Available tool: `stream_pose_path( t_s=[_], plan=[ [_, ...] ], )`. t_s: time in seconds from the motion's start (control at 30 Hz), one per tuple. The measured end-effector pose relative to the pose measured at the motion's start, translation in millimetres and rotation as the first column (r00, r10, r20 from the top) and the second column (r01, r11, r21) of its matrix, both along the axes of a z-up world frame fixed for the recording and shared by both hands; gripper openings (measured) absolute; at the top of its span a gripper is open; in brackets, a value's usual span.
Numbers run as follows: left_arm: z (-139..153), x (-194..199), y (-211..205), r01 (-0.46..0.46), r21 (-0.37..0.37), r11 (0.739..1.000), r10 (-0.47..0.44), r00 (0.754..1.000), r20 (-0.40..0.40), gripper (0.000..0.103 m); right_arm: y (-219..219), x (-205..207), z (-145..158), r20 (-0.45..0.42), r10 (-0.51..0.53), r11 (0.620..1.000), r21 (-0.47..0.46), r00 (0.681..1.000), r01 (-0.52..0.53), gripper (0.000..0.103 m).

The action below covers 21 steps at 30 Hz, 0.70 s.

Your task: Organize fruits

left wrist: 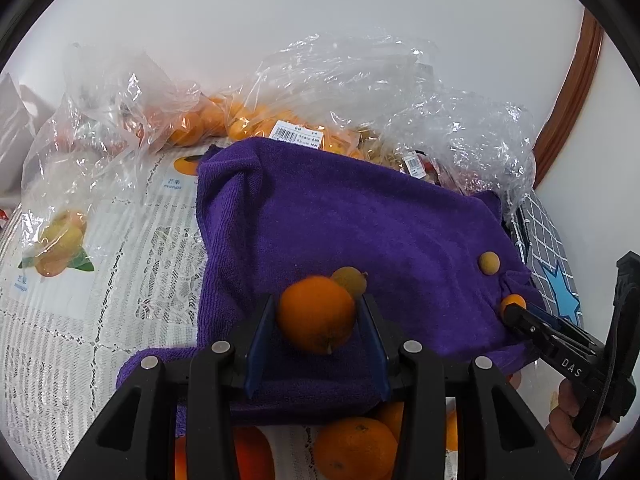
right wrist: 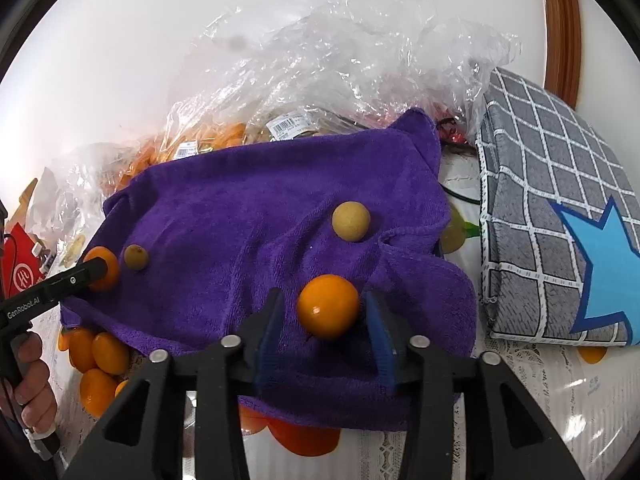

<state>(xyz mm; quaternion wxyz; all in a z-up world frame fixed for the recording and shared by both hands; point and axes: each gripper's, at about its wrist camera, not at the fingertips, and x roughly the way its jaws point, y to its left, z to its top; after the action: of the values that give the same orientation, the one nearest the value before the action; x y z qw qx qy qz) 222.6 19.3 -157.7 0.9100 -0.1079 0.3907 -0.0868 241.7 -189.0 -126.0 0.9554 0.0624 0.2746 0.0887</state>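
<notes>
1. Left gripper (left wrist: 316, 316): its jaws flank a large orange (left wrist: 316, 314) on the purple towel (left wrist: 360, 220); the blue pads sit at the fruit's sides, and whether they press it cannot be told.
2. Right gripper (right wrist: 326, 314): jaws stand wide around a small orange (right wrist: 328, 312), with a gap visible on each side, so it is not gripped.
3. Key relation: each fruit lies straight ahead between its own jaws; both are near-round, so no long axis matters. Closing, by this judgement, is all that each grasp needs.
4. Two tan fruits rest on the towel: one (left wrist: 350, 280) just behind the large orange, another (right wrist: 351, 222) beyond the small one.
5. Loose oranges (left wrist: 356, 448) lie below the towel's near edge.
6. Plastic bags (left wrist: 340, 80) of fruit lie behind; a checked cloth (right wrist: 540, 200) lies to the right.
</notes>
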Motion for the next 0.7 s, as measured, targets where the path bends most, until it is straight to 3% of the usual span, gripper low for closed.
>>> stream_pose_path(
  t_s=[0.17, 0.47, 0.7],
  plan=[
    [6.9, -5.4, 1.6, -0.006, 0.01, 1.0, 0.005, 0.999, 0.051, 0.045, 0.7, -7.3, 4.0, 0.031, -0.012, 1.0, -0.01, 0.999, 0.012, 0.051],
    [14.5, -15.6, 1.1, -0.008, 0.047, 0.999, 0.001, 0.99, 0.139, 0.045, -3.2, -25.8, 17.4, 0.11, -0.066, 0.998, -0.015, 0.992, 0.068, 0.051],
    [17.6, -23.1, 5.1, -0.006, 0.031, 0.999, 0.001, 0.988, 0.155, 0.045, 0.3, -56.4, 26.6, 0.119, -0.074, 0.997, 0.002, 0.99, 0.074, 0.051]
  ],
)
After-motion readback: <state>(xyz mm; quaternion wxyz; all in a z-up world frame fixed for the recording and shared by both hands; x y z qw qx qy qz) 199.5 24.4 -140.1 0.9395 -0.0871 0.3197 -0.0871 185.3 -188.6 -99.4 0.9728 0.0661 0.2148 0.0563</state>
